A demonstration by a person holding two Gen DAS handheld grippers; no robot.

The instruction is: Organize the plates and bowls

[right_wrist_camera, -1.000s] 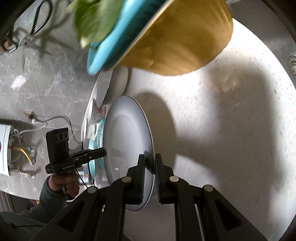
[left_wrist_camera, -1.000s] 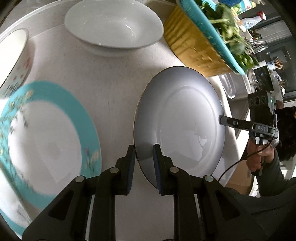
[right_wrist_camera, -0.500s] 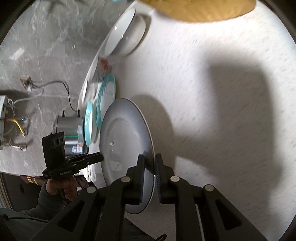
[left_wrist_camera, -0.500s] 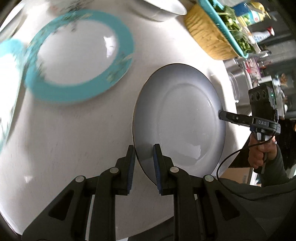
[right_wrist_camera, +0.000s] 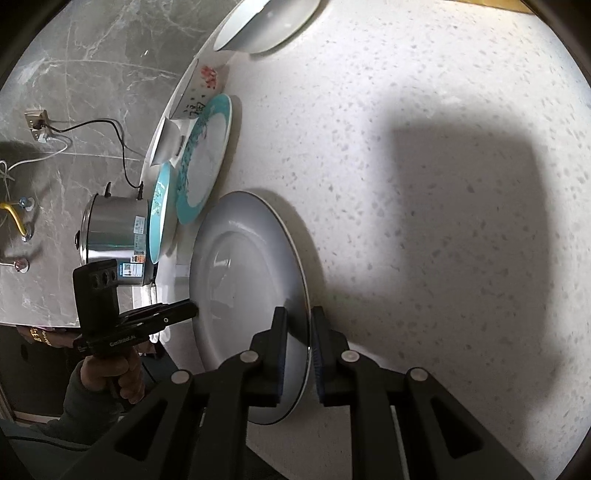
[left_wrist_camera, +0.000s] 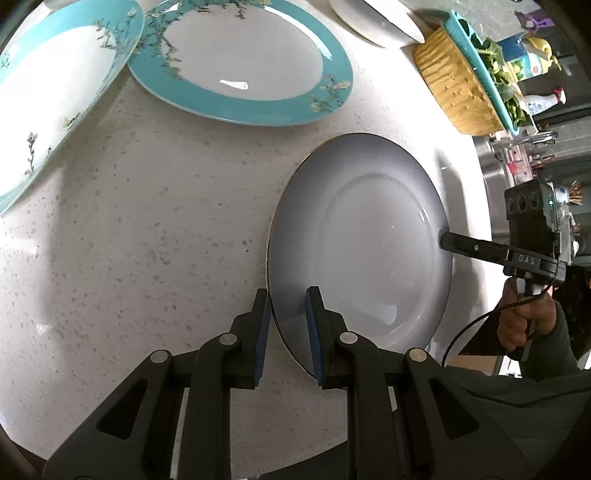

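You hold the grey plate (left_wrist_camera: 358,243) by two edges: your left claw (left_wrist_camera: 288,325) is pinched on its near rim, and your right claw (right_wrist_camera: 297,343) is pinched on the opposite rim, both nearly closed with only the thin edge between the pads. The plate hangs tilted just above the worktop (left_wrist_camera: 147,229), near its front edge, with the two teal plates (left_wrist_camera: 240,62) lying to the far left and a white bowl (right_wrist_camera: 266,26) beyond them.

The grip is the weak point. Each claw has only a sliver of glazed rim, so if your hands drift apart or twist against each other, one edge can slide out and the plate drops onto the stone. If you tilt it further, its weight shifts onto one claw. Lowering it unevenly could knock its rim on the worktop, and it sits close enough to the front edge that a careless release could leave it overhanging. If you mean to stack it, watch the overlapping teal plates: they are not level with each other.

Compared with a second ago, the plate has travelled toward the near side of the worktop: the yellow basket (left_wrist_camera: 461,92) of greens, then looming close, is now far off, and both teal plates are in full view; both grips are unchanged
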